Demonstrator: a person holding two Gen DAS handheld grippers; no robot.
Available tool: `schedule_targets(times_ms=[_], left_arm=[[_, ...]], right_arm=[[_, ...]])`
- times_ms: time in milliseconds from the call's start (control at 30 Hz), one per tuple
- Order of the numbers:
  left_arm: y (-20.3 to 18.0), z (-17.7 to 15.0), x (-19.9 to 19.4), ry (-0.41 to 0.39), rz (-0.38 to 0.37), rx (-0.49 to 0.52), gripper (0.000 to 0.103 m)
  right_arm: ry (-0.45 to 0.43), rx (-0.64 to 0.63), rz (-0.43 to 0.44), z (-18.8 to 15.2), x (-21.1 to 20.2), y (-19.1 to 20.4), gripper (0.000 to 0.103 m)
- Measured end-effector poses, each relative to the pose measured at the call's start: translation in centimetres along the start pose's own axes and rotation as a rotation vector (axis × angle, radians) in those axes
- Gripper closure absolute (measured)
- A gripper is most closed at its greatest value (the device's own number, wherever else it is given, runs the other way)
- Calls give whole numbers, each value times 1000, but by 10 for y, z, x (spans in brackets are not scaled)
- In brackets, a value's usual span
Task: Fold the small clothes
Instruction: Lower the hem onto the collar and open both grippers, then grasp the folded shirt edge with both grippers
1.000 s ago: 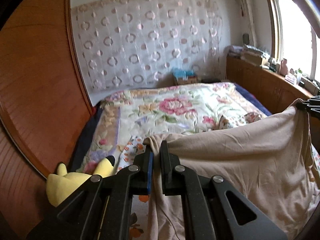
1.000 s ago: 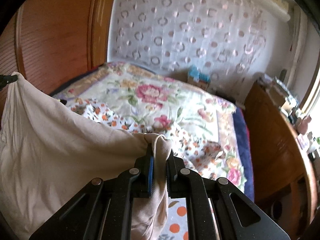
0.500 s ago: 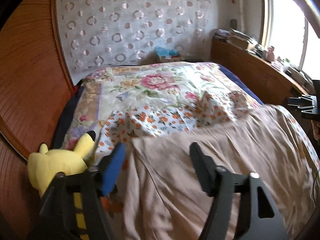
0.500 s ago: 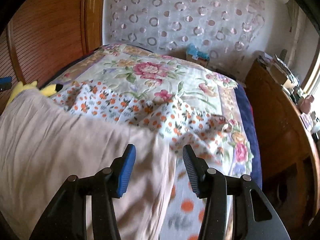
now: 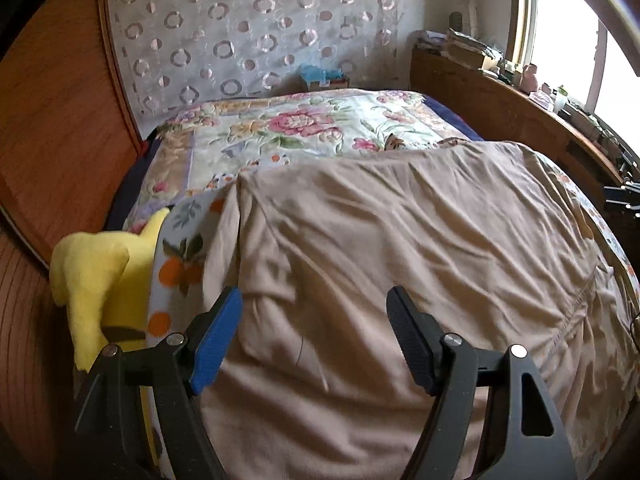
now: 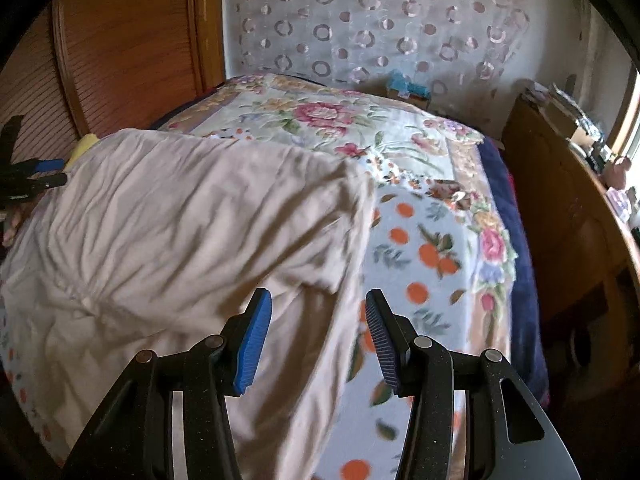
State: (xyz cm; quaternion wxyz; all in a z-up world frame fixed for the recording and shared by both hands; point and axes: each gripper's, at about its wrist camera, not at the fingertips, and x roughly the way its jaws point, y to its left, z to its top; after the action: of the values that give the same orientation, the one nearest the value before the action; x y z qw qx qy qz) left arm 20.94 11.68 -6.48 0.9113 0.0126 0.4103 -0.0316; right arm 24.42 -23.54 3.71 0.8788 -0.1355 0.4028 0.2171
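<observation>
Creased beige cotton garment (image 5: pixel 400 248), spread flat

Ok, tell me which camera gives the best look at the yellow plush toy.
Left wrist view. The yellow plush toy shows there large and near, beside the beige garment at the bed's left edge, though its lower part is hidden behind the left gripper. The right wrist view catches only a small yellow sliver above the garment's far edge.

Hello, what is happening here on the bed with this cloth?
A person with a handheld gripper in each hand is folding a beige cotton garment. It lies spread, wrinkled, on the orange-print blanket. The left gripper and right gripper are both open above its near edge, holding nothing. A yellow plush toy sits at the left side.
</observation>
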Motion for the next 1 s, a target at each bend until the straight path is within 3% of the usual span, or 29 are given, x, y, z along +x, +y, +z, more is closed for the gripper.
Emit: schedule_targets(times_ms=[333,567,833,967,1000], left_arm=[[10,-20,19,81,6,-45,28],[12,-22,21,64,14,-46,27],[14,-23,20,60,7,-56,26],[19,-19,15,39,-56,-83,47],[21,-17,15,40,-73,-92,56]], right_arm=[[8,145,89,0,42,-13,52],[4,137,42,-2,61,-14,52],[-18,44,-16,-9,68,7,44],[-20,46,-11,-11,66,7,44],[-19,44,-11,-8,64,5,44]])
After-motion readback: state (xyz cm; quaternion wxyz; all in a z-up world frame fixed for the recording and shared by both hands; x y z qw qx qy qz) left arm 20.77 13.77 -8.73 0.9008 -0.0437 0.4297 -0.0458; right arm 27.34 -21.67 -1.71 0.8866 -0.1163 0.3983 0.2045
